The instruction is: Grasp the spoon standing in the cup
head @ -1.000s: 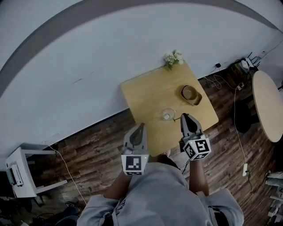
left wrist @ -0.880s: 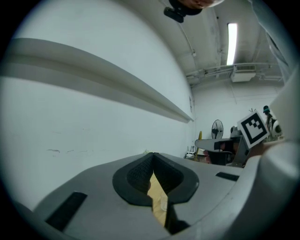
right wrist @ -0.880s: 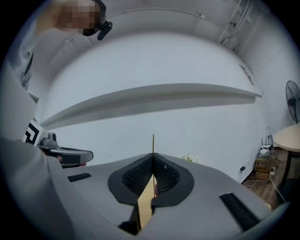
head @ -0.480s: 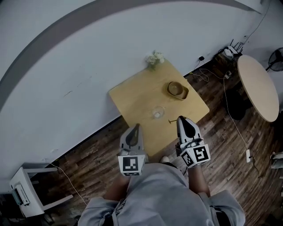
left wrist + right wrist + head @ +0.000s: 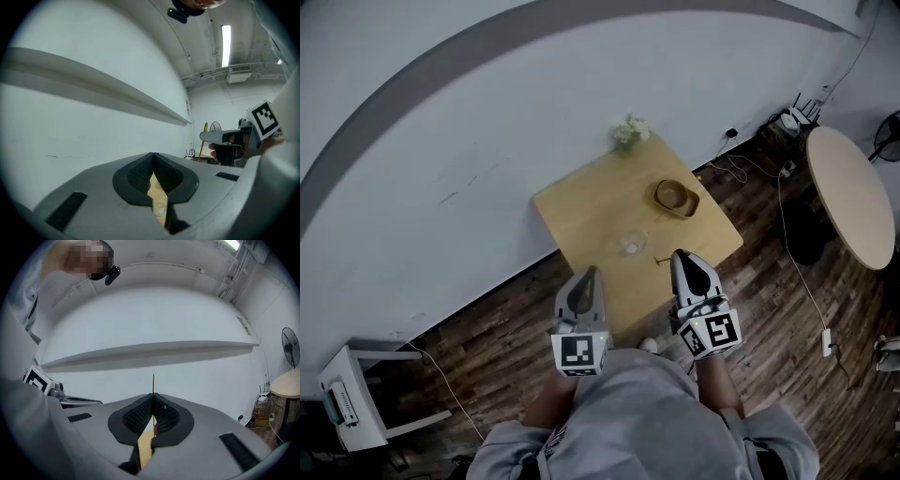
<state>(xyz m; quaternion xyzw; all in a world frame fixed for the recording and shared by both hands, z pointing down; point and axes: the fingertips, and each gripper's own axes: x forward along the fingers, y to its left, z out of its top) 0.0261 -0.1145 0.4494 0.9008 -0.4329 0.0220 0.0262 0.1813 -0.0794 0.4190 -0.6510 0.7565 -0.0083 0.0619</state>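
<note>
We see one pale wall (image 5: 487,141) and one dark wood floor (image 5: 769,309). There are two tables: a square wooden table (image 5: 591,211) against the wall, and a round table (image 5: 848,187) well apart at the right. One white stand (image 5: 342,380) sits at the lower left.

We count two grippers, both held level over the near edge of the square table. The left gripper (image 5: 589,273) has its jaws pressed together at the tips, and in its own view we find nothing between them (image 5: 153,155). The right gripper (image 5: 677,255) is pinched on the spoon (image 5: 153,383), whose thin handle stands upright above the closed pads.

On the square table we count one bowl (image 5: 676,197), one clear cup (image 5: 631,246) and one small bunch of flowers (image 5: 628,130) at the far corner. In the head view the single spoon shows as a dark sliver (image 5: 661,261) at the right gripper's tip, near the cup's right side and apart from it.
</note>
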